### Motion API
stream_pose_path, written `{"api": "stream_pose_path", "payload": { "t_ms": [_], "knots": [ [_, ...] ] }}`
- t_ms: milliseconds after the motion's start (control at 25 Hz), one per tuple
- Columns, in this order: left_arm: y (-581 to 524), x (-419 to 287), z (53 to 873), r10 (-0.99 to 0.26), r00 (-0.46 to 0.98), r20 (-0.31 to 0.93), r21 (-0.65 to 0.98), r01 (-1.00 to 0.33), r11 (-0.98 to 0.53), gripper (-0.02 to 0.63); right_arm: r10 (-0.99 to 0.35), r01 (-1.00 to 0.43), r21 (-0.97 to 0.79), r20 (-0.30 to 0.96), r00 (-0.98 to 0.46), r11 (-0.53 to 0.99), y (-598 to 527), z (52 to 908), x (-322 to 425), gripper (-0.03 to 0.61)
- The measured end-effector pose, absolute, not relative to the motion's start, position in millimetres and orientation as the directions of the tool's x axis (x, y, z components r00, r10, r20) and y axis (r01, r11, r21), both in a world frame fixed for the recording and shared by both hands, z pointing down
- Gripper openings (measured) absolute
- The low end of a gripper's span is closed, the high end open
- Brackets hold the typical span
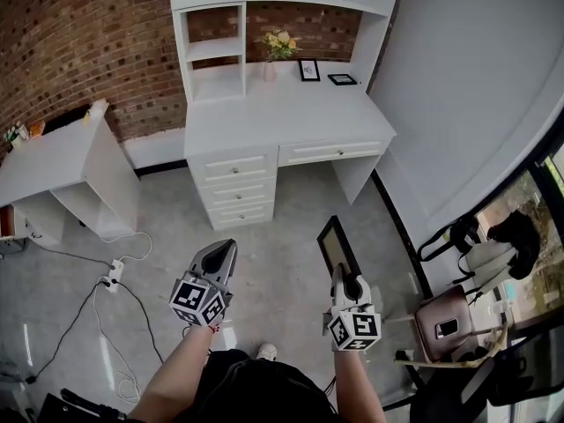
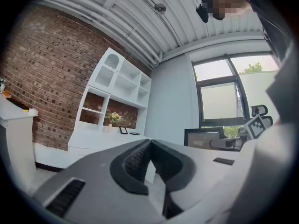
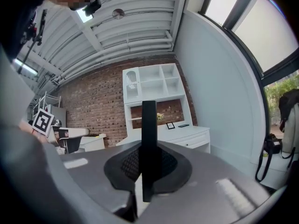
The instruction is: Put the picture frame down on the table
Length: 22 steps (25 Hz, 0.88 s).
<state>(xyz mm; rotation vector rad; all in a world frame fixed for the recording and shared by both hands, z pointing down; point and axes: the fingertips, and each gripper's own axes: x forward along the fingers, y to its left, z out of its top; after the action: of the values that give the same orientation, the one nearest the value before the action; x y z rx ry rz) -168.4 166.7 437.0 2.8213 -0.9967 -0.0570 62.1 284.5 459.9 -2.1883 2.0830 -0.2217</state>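
Over grey floor point(image 1: 282, 245), right tool point(image 1: 342, 276) pinches a thin black picture frame point(image 1: 337, 243) — inset seemingly beige — left tool point(image 1: 222, 256) closed, empty.

Three picture frames point(image 1: 337, 245) point(image 1: 309, 70) point(image 1: 342, 79) (two grippers point(image 1: 225, 247) point(image 1: 340, 277))

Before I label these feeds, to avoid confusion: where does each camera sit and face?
Head view: on head, steeply down at floor, desk; shows forearms, left gripper, right gripper holding picture frame.
Left gripper view: on that gripper, along shut jaws toward desk.
Right gripper view: on that gripper, along jaws clamping picture frame, toward desk.
Shared: desk.
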Motion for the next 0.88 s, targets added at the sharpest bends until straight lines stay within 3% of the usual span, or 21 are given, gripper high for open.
{"api": "stream_pose_path", "payload": {
  "t_ms": [880],
  "knots": [
    [31, -106, 460, -0.649, 0.760, 0.032, 0.171, -0.644, -0.745, 0.008, -0.999, -0.984, -0.176, 0.052, 0.012, -0.021, 147, 473, 119, 0.012]
  ]
}}
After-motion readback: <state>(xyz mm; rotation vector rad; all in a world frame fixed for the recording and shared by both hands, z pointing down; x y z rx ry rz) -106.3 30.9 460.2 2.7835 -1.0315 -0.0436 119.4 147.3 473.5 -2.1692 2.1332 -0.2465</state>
